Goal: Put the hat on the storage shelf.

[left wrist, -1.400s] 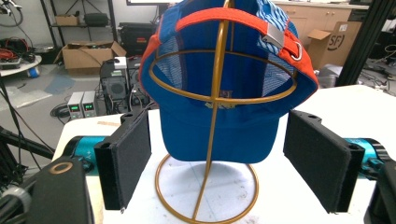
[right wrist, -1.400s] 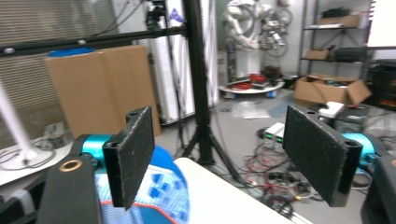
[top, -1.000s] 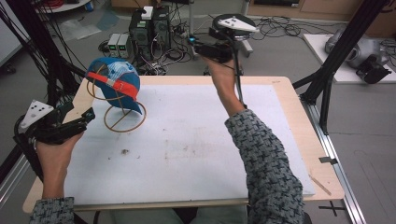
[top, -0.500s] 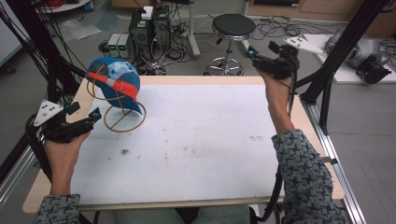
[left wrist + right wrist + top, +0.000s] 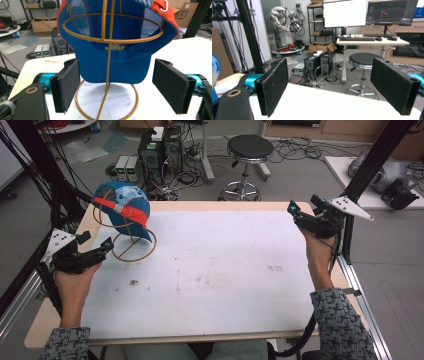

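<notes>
We see a blue cap (image 5: 122,206) with an orange-red strap sitting on a gold wire stand (image 5: 134,246) at the far left corner of the white-topped table (image 5: 225,270). Our left gripper (image 5: 106,246) hovers just beside the stand's ring base, on the near side, its jaws spread wide and holding nothing; in the left gripper view the cap (image 5: 115,62) hangs between the two black pads (image 5: 68,83) (neither pad touches the brim, as far as we can tell). Our right gripper (image 5: 295,213) is well apart from the stand, over the table's far right corner, jaws likewise spread and empty, facing a black stool (image 5: 363,61) beyond the table's edge.
</notes>
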### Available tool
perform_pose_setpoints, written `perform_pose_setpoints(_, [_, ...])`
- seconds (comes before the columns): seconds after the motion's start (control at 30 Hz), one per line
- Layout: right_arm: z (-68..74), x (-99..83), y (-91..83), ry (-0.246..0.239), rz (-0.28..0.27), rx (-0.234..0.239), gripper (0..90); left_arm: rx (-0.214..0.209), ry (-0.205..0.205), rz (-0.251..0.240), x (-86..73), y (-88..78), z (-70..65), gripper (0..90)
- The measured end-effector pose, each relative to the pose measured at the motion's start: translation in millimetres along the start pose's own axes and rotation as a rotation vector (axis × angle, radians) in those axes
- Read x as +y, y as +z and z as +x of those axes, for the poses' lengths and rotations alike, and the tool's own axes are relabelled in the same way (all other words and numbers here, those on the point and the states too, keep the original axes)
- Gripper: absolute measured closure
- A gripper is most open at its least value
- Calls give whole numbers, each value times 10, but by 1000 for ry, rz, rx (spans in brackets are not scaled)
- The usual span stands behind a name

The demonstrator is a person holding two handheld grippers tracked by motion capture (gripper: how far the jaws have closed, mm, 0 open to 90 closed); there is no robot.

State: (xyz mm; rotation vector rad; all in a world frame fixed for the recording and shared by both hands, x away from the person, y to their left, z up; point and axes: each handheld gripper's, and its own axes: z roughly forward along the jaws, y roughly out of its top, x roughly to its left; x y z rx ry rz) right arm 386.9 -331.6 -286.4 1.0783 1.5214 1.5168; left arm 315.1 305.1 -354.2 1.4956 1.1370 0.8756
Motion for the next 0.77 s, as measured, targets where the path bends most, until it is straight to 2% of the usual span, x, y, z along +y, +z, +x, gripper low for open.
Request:
perform_pose_setpoints(0.27, [-40, -461, -200, 1, 40, -19, 138, 13, -4, 20, -89, 39, 1, 226])
perform_pose_setpoints(0.3, [-52, -486, -196, 5, 78, -22, 124, 14, -7, 18, -94, 42, -2, 226])
perform_pose_setpoints(0.37, [-69, -499, -195, 15, 99, -10, 124, 13, -3, 22, -94, 40, -4, 226])
perform_pose_setpoints(0.5, [-39, -458, -223, -3, 47, -22, 126, 15, -6, 18, -91, 29, 1, 226])
perform_pose_setpoints(0.77, [-22, -449, -250, 6, 51, -20, 126, 18, -8, 16, -94, 24, 6, 226])
